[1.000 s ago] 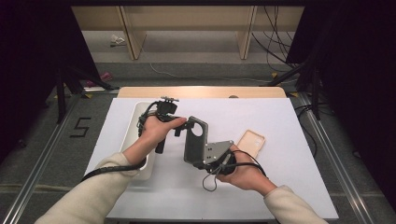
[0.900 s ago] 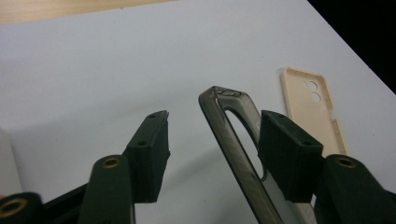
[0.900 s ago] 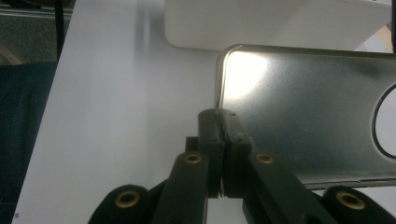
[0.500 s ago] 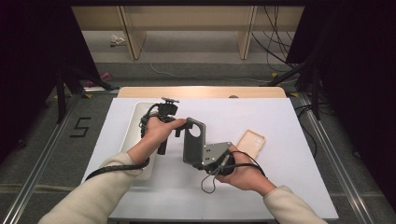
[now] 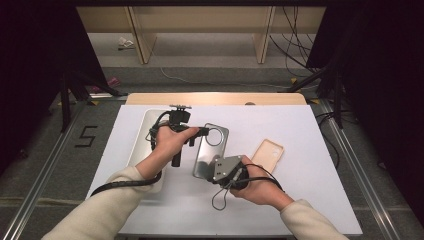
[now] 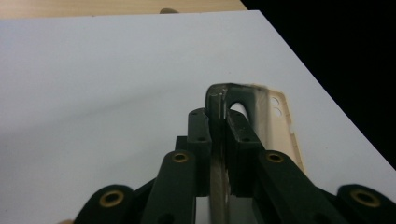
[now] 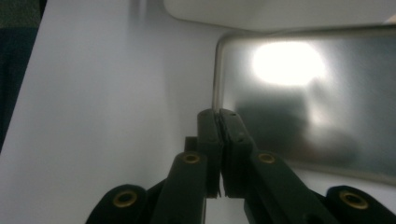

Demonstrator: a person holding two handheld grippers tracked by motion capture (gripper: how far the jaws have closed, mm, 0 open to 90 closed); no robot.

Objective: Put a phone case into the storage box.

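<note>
In the high view the person's hands cover most of both tools, so neither jaw tip can be made out there. In the right gripper view, glare washes out part of the grey panel and the frame cuts off its far side.

The left gripper [image 5: 200, 132] has just been closing, and in its own view the jaws now clamp on the upper rim of the grey translucent rectangular phone case [image 5: 211, 150], which stands on edge between the pads [image 6: 236, 140], its camera cut-out just past their tips. The right gripper [image 5: 212, 167] is at the case's lower end; its jaws are pressed together, and whether they pinch the case's edge I cannot tell. Beyond the left jaws, to their right, lies a beige phone case [image 6: 280, 126] flat on the white table [image 5: 300, 200]. A silver metal tray [image 5: 142, 145] sits under the left hand.
</note>
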